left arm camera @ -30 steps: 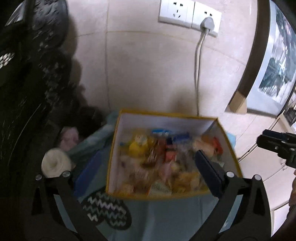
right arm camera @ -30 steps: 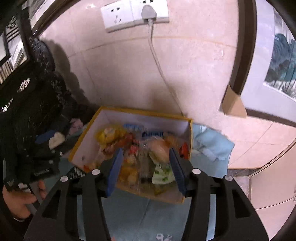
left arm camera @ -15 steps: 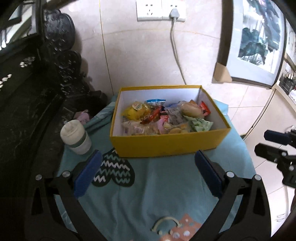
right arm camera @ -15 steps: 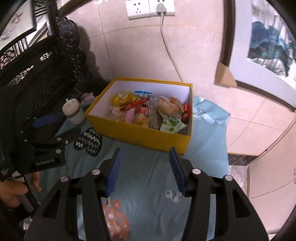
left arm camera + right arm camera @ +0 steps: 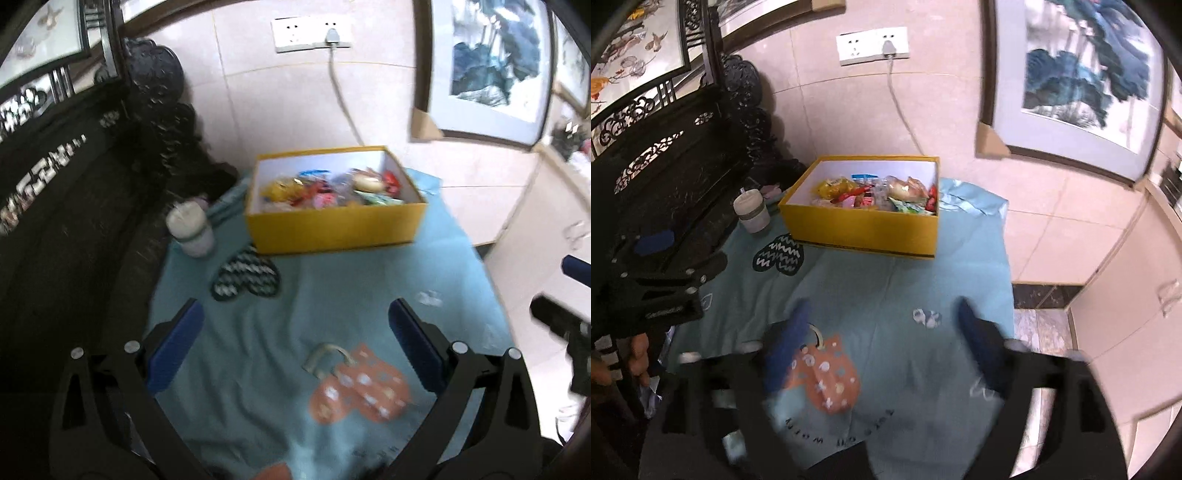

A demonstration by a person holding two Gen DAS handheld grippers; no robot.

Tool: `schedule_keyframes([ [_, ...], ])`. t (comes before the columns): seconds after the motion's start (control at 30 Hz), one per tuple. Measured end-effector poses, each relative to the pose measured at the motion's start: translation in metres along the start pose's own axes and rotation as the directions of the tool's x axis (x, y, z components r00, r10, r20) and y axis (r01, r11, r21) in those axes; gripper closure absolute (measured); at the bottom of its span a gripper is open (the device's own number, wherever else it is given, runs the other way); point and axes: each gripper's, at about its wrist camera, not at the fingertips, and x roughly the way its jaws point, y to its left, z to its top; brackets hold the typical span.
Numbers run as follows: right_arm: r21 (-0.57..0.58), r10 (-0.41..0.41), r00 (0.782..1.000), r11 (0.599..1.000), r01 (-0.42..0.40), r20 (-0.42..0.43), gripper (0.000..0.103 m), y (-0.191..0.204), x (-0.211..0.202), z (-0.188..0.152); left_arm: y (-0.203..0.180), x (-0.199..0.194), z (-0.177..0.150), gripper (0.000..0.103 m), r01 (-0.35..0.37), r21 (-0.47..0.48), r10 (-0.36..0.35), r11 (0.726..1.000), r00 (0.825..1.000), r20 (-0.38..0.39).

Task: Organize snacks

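Yellow box (image 5: 334, 229) is taken as landmark throughout; it is sitting open-topped on the teal cloth (image 5: 258, 354), close to the tiled wall behind it. Snacks (image 5: 328, 190) are lying piled inside the box: mixed wrappers in yellow, red, blue and green, plus a round bun-like packet toward the box's right end; single items are too blurred to name. White cup (image 5: 190, 229) is standing upright just left of the box, apart from it. A black-and-white zigzag heart print (image 5: 245, 278) on the cloth is lying just in front of the box's left corner; an orange dotted print (image 5: 360, 387) is lying well in front of the box. Power cable (image 5: 341, 99) is running down the wall from the socket strip (image 5: 312, 33) toward the box's rear. A framed picture (image 5: 491, 70) is leaning on the wall to the right of the box. Left gripper (image 5: 295, 347) is hovering well in front of the box, blue pads wide apart, nothing between them but cloth. Right gripper (image 5: 882, 343) is also hovering well in front of the box; its jaws have just been opening and are now standing wide, motion-blurred, with nothing between them. A hand (image 5: 637, 354) is gripping the left gripper's handle, seen at the left edge of the right wrist view, far in front and left of the box
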Motion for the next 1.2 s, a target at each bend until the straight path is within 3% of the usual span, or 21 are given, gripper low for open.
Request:
schedule_keyframes([
  [0.07, 0.015, -0.022, 1.000, 1.000, 0.021, 0.011, 0.001, 0.000, -0.008, -0.002, 0.001, -0.008, -0.007, 0.002, 0.031, -0.010, -0.031, 0.999, 1.000, 0.002],
  [0.33, -0.011, -0.034, 0.999, 0.999, 0.034, 0.032, 0.001, 0.014, -0.020, -0.002, 0.005, -0.027, -0.009, 0.002, 0.039, -0.014, -0.039, 0.999, 0.998, 0.052],
  [0.83, -0.059, -0.023, 0.999, 0.998, 0.025, 0.035, 0.001, 0.028, -0.021, 0.002, 0.024, -0.037, -0.013, 0.002, -0.004, -0.067, 0.008, 0.998, 0.998, 0.065],
  [0.97, -0.062, -0.020, 0.999, 0.998, 0.022, 0.036, 0.001, 0.028, -0.021, 0.001, 0.028, -0.042, -0.016, 0.002, -0.005, -0.082, 0.013, 0.997, 0.995, 0.103],
  [1.2, -0.064, -0.024, 0.999, 0.998, 0.027, 0.045, 0.001, 0.028, -0.023, 0.001, 0.030, -0.037, -0.015, 0.002, 0.003, -0.084, 0.003, 0.997, 0.998, 0.069],
])
